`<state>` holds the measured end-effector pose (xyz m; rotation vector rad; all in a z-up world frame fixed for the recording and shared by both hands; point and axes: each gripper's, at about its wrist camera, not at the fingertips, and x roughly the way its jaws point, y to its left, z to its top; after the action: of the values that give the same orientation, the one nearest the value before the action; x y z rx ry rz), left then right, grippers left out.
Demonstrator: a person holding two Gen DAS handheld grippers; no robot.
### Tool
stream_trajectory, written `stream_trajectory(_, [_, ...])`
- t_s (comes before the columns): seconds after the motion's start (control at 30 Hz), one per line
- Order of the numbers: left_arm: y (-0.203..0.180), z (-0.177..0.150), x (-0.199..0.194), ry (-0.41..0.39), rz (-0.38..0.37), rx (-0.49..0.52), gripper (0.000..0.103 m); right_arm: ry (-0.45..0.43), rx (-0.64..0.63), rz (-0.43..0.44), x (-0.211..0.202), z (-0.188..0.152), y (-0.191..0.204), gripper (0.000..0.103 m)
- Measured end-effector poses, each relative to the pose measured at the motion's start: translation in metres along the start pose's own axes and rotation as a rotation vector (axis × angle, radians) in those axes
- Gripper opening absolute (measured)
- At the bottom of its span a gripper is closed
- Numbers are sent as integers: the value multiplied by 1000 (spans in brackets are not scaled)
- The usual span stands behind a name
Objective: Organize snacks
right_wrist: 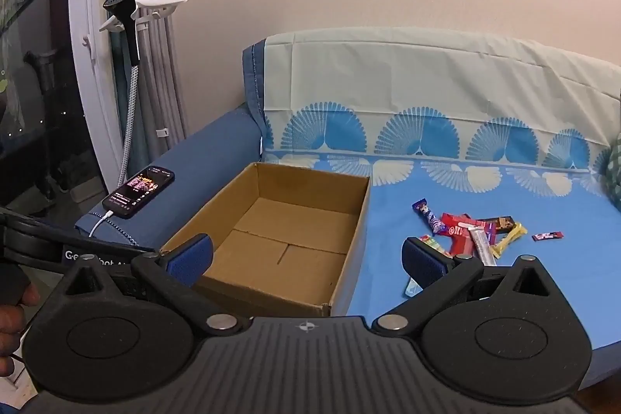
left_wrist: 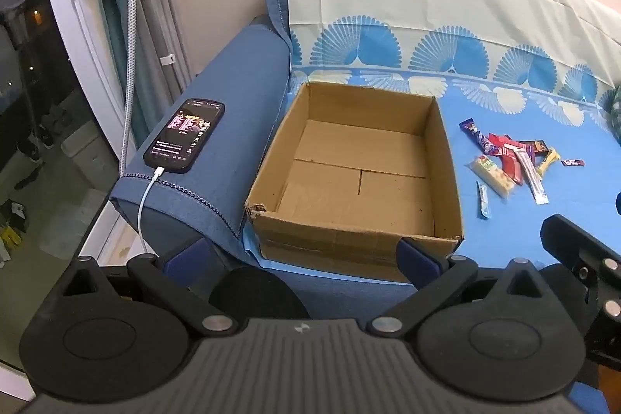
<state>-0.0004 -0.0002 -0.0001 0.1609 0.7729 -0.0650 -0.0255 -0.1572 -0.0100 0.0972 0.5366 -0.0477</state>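
- An open cardboard box (left_wrist: 361, 158) is seen on the blue patterned sheet (left_wrist: 524, 231) of a sofa, set just beside the blue armrest (left_wrist: 233, 111); nothing is seen inside it.
- A small heap of wrapped snacks (left_wrist: 508, 154) is found on the sheet to the right of the box, apart from its wall; bars and sticks in purple, red, yellow and white wrappers are overlapped there.
- One tiny dark wrapper (right_wrist: 547, 235) is seen lying alone, just right of the heap.
- A pale blue stick (left_wrist: 483, 198) is laid apart, near the front of the heap.
- The left gripper (left_wrist: 299, 260) is held before the box's near wall, tilted down, its jaws spread wide with nothing between them.
- The right gripper (right_wrist: 306, 258) is held spread wide too, nothing pinched, with the box's near right corner framed between its blue pads (right_wrist: 192, 255).
- A phone (left_wrist: 184, 136) with a lit screen is rested on the armrest, a white cable (left_wrist: 145, 204) plugged into it.
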Motion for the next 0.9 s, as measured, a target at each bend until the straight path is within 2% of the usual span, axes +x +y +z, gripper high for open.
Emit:
stream_trajectory(0.27, [1, 2, 3, 2, -7, -10, 103, 10, 0, 4, 1, -2, 1, 103])
stream_trajectory(0.67, [5, 5, 21, 52, 0, 4, 103, 40, -6, 17, 13, 3, -4, 103])
stream_trajectory(0.77, [4, 6, 27, 86, -1, 8, 103, 52, -8, 20, 17, 1, -1, 103])
stream_trajectory(0.9, [5, 6, 36, 76, 2, 10, 103, 70, -7, 19, 23, 1, -1, 103])
